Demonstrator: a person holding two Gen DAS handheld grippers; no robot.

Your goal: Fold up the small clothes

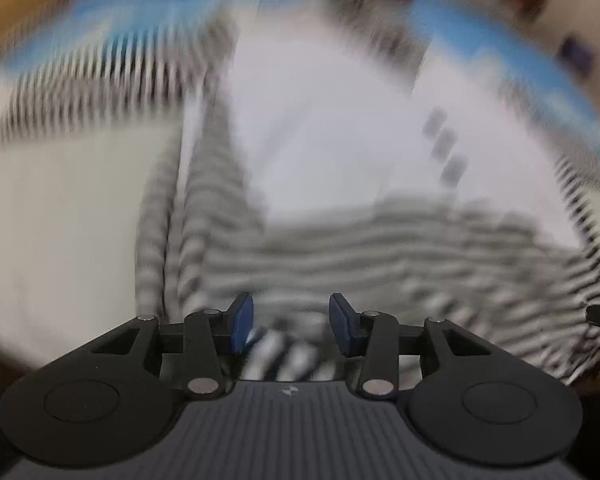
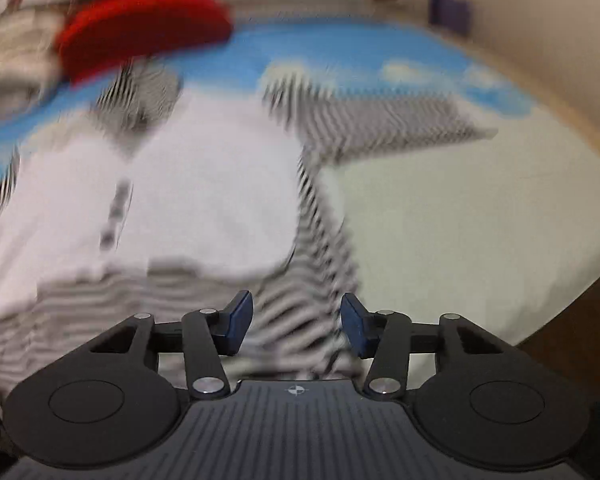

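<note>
Striped garment [image 1: 324, 128], white front with black-and-white sleeves and hem, lies spread flat on the blue-and-cream sheet [image 2: 460, 208]. Both views blurred. My left gripper [image 1: 291, 326] tilts steeply down over the striped hem, jaws parted, fabric between the pads, none pinched. My right gripper [image 2: 297, 326] points down likewise over the hem's side edge, jaws apart, gripping nothing.

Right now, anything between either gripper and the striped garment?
Nothing visible. The left gripper and right gripper each hang over the striped hem of the garment, jaws apart, cloth showing in each gap. The red item lies beyond the collar end. Frames are blurred, so contact is unclear.
</note>
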